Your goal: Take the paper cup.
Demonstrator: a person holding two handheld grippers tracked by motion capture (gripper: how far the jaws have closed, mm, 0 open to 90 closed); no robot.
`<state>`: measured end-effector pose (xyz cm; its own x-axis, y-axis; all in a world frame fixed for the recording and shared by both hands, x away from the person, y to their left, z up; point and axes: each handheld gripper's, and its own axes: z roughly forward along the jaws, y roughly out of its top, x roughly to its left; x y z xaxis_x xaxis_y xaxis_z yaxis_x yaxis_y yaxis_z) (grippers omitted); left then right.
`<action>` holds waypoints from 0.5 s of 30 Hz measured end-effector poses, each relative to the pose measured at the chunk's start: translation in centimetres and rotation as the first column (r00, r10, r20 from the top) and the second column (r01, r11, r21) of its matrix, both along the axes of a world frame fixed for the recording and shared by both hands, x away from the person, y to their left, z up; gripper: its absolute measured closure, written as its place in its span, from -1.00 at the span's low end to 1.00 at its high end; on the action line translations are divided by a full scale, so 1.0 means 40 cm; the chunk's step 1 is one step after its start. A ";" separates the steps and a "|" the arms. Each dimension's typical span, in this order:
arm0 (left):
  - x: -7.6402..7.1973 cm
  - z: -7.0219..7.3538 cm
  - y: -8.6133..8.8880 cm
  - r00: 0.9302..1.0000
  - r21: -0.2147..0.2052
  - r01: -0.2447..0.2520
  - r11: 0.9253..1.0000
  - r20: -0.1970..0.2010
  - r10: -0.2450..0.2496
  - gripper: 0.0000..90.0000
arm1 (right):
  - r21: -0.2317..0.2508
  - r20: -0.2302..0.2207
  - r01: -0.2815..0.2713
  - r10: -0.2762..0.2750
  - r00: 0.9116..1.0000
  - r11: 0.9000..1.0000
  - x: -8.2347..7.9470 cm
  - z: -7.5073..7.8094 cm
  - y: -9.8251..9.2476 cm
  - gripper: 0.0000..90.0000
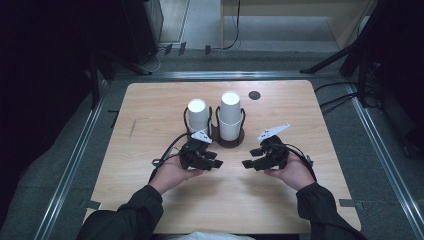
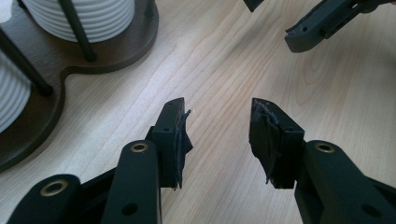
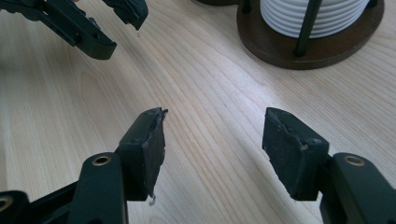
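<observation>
Both the left gripper [image 1: 216, 163] and the right gripper [image 1: 247, 163] are hovering at centre frame with jaws spread apart, gripping nothing. Just above them, two stacks of white cups [image 1: 230, 116] are sitting in a dark wooden holder [image 1: 231, 142]. The ribbed cups are probably light and crushable, so gently pinching a top cup's wall looks wisest.

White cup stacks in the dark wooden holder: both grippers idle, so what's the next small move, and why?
Probably ease the right gripper forward toward the right white paper cup stack. Both grippers are open and empty, the left gripper too, and that stack stands ahead of them in the dark wooden holder.
</observation>
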<state>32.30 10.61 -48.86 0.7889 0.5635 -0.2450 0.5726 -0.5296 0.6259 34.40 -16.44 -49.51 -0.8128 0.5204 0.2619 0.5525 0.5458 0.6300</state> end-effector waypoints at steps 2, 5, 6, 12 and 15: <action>0.001 0.001 -0.006 1.000 0.000 -0.001 1.000 0.002 0.001 0.29 | -0.005 0.009 0.010 -0.010 1.000 1.000 -0.002 0.002 -0.005 -0.15; 0.002 0.006 -0.012 1.000 -0.006 -0.010 1.000 0.006 0.010 0.39 | -0.005 0.028 0.019 -0.018 0.999 1.000 -0.004 0.009 -0.013 -0.17; 0.002 0.006 -0.012 1.000 -0.006 -0.010 1.000 0.006 0.010 0.43 | -0.005 0.028 0.019 -0.018 0.999 1.000 -0.004 0.009 -0.013 -0.17; 0.018 0.022 -0.016 0.999 -0.067 -0.045 0.997 0.014 0.046 0.60 | -0.008 0.065 0.022 -0.021 0.998 1.000 -0.006 0.030 -0.025 -0.16; 0.031 0.032 -0.023 0.997 -0.063 -0.070 0.996 0.034 0.072 0.72 | -0.014 0.082 0.035 -0.034 0.996 0.999 0.004 0.046 -0.025 -0.14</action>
